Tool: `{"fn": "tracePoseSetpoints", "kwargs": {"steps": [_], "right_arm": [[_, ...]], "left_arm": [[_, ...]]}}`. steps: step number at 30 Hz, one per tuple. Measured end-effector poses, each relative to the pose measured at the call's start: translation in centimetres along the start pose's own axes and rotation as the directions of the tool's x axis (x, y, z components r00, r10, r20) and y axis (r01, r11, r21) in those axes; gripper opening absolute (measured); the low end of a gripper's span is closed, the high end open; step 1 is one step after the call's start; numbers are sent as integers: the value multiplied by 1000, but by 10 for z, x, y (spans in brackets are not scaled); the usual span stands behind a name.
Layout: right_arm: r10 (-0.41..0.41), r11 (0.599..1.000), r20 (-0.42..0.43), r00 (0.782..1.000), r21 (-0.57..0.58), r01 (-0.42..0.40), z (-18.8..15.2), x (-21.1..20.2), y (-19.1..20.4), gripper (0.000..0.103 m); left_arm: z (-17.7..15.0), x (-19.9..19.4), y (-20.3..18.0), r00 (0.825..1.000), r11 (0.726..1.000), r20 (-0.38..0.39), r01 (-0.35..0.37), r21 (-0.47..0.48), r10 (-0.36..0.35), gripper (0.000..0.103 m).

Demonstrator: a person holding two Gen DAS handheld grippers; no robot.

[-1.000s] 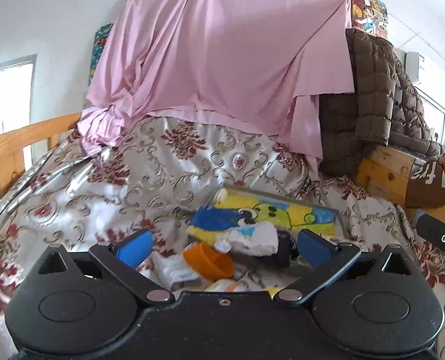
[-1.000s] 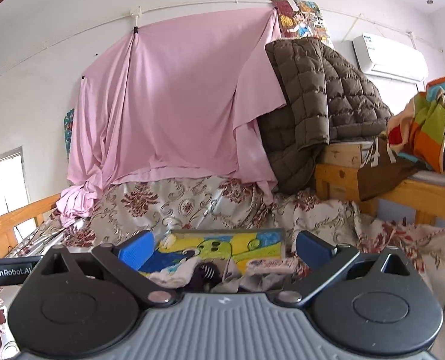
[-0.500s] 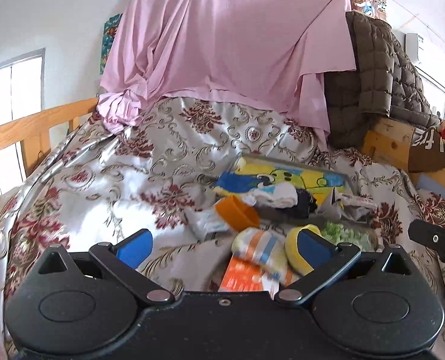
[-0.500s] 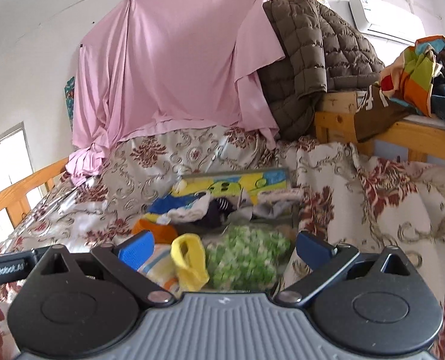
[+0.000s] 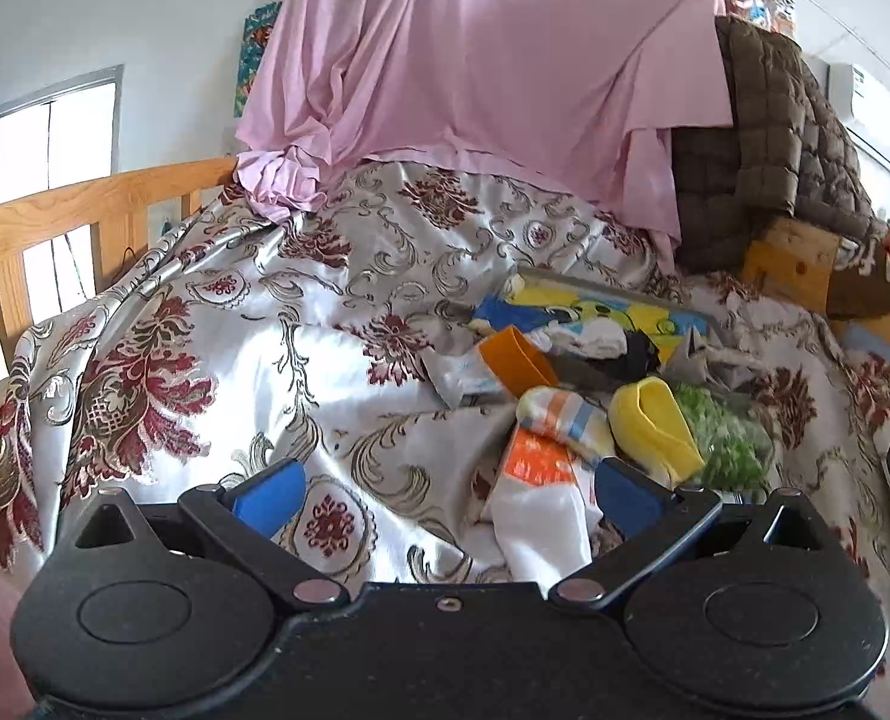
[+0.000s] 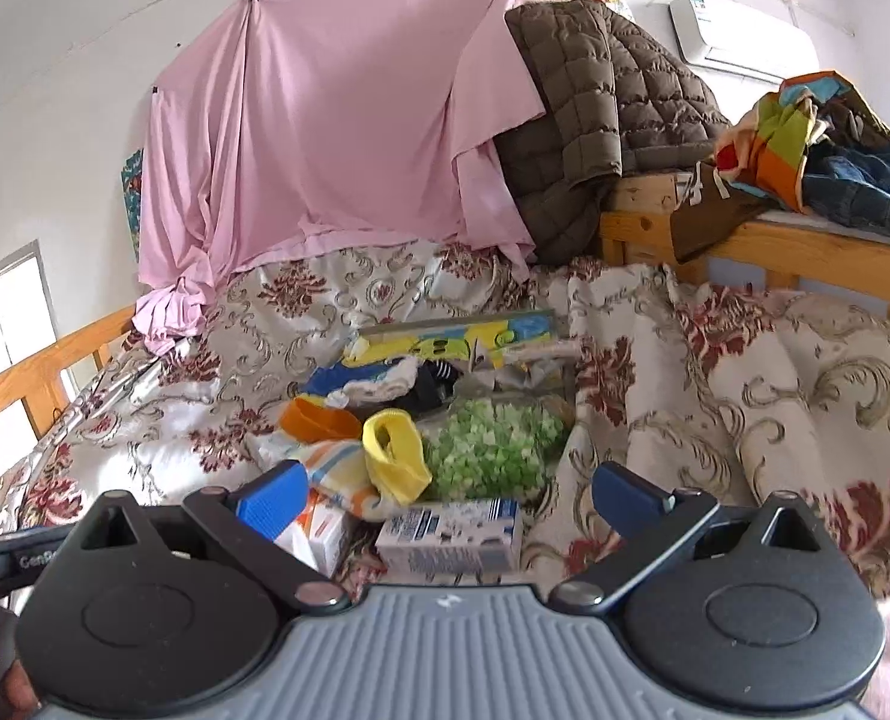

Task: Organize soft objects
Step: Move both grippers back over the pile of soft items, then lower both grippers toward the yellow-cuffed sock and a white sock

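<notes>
I hold both tongs wide and empty above the bed, since nothing is chosen yet. My left tongs hover near the orange-and-white sock. My right tongs frame the sock pile: a yellow sock, green fluffy cloth and a small carton, heaped beside the cartoon-printed box.

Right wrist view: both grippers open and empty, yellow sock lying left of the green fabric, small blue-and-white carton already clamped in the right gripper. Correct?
Not quite. The blue-and-white carton is not clamped: the right wrist view shows it lying on the bedspread between the spread fingers of the open right gripper. The rest holds: yellow sock left of the green fabric, left gripper open and empty.
</notes>
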State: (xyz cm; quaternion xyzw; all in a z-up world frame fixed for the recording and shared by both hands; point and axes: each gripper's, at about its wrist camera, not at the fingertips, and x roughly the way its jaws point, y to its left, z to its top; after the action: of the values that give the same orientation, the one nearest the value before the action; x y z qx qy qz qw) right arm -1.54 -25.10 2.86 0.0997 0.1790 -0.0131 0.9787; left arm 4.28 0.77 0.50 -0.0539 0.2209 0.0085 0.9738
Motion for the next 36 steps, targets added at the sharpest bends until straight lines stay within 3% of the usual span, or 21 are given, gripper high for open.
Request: {"fn": "tracePoseSetpoints", "kwargs": {"steps": [3,13,20,29,36], "right_arm": [[0,1000,-64,998,-7,0,-7,-4,5,103],[-16,995,-114,993,-97,5,-18,-13,24,103],[-32,994,-176,984,-110,13,-21,-2,25,103],[-49,988,-277,960,-154,6,-27,16,34,103],[-37,985,-336,941,-174,-23,-30,26,38,103]], "left_arm": [[-3,-8,0,1000,1000,-6,-1,12,1,102],[-16,-32,3,998,996,-44,-33,83,37,102],[-21,-27,7,981,981,-84,-163,103,172,102],[-20,-21,11,976,981,-121,-168,97,179,102],[-16,-10,11,972,987,-185,-127,102,145,102]]}}
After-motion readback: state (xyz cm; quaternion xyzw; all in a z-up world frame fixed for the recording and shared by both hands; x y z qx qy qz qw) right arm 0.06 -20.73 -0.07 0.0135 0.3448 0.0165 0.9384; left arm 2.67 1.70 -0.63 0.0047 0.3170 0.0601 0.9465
